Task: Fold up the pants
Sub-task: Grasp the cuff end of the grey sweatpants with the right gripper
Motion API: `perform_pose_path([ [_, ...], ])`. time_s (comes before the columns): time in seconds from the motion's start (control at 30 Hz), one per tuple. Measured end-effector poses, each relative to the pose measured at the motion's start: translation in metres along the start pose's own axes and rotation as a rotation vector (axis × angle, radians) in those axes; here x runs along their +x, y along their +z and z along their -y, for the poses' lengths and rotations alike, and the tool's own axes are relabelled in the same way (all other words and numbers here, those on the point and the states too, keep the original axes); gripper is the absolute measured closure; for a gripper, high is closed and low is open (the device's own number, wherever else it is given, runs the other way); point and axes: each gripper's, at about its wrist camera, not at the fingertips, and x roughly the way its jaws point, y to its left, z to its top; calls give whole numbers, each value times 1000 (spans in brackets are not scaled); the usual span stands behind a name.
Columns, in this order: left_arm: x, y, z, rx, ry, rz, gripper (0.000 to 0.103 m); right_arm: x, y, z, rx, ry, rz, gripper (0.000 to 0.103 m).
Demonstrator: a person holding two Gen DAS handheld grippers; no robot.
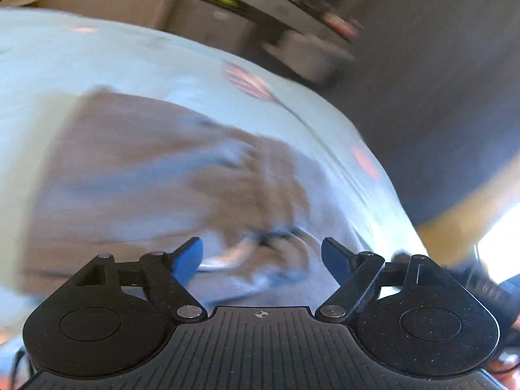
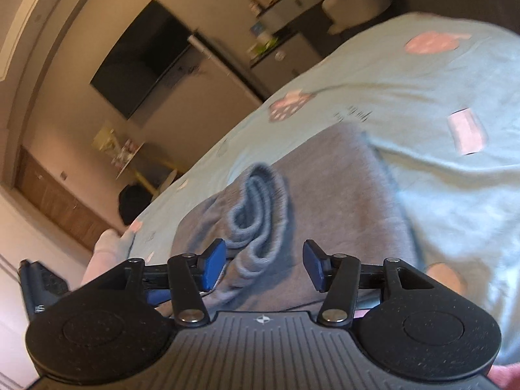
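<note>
pants (image 2: 325,195) between spread pads of right hand-held gripper (image 2: 264,265), nothing pinched; left hand-held gripper (image 1: 262,258) spread wide, empty, above blurred pants. pants folded on bed (image 2: 422,74). risk: ribbed cuff (image 2: 260,201) snags, fold unravels.

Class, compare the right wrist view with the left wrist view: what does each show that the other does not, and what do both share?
Only the right wrist view shows the wall-mounted dark screen, the ribbed waistband of the pants curled up just ahead of the right gripper, and a pink rectangle print.

Only the left wrist view, heavily blurred, shows the left gripper with its jaws wide apart and nothing between them, and a bright glare at the right edge.

Both show the grey pants lying on the pale blue sheet with pink prints, and cluttered shelves beyond.
</note>
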Motion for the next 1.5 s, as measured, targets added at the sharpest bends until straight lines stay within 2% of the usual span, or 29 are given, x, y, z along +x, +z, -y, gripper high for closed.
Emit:
perform_pose_path([
  [0.07,-19,4,-25,-76,106,58,16,17,6,0,27,44,-36,40],
  [0.13,-31,7,-51,-111,220,110,16,38,11,0,45,53,-73,38],
  [0.17,-35,7,-64,-130,273,114,16,50,15,1,53,63,-102,33],
  [0.2,-39,5,-74,-159,318,113,16,60,17,3,70,66,-123,32],
  [0.23,-41,2,-84,-189,345,117,16,69,20,6,91,64,-137,32],
  [0.33,-34,-5,-97,-232,359,125,16,97,28,18,159,66,-196,32],
  [0.43,-24,-15,-107,-262,341,133,17,123,33,28,236,90,-250,19],
  [0.57,-18,-22,-109,-286,278,131,17,157,33,34,344,181,-308,17],
  [0.63,-20,-23,-111,-299,273,145,17,170,31,31,373,208,-320,19],
  [0.7,-20,-25,-116,-329,270,145,17,177,31,26,363,181,-316,43],
  [0.73,-21,-26,-118,-344,268,148,17,179,30,23,343,150,-311,59],
  [0.8,-23,-27,-121,-366,259,151,17,175,29,10,275,100,-288,62],
  [0.9,-25,-28,-118,-353,226,151,17,157,32,-30,103,57,-235,65],
  [1.03,-23,-28,-108,-302,142,124,17,121,47,-66,44,140,-128,66],
  [1.13,-23,-28,-100,-271,107,114,17,92,58,-75,31,166,-68,66],
  [1.23,-16,-29,-84,-191,93,68,17,72,67,-64,9,98,-32,66],
  [1.37,-3,-32,-56,-34,91,-5,14,72,63,-25,51,-57,-62,63],
  [1.4,0,-32,-52,-14,95,-17,14,77,60,-14,68,-91,-80,60],
  [1.47,0,-32,-50,-11,100,-8,14,83,53,16,144,-153,-129,44],
  [1.5,-1,-31,-53,-22,89,-3,14,84,48,25,173,-176,-147,41],
])
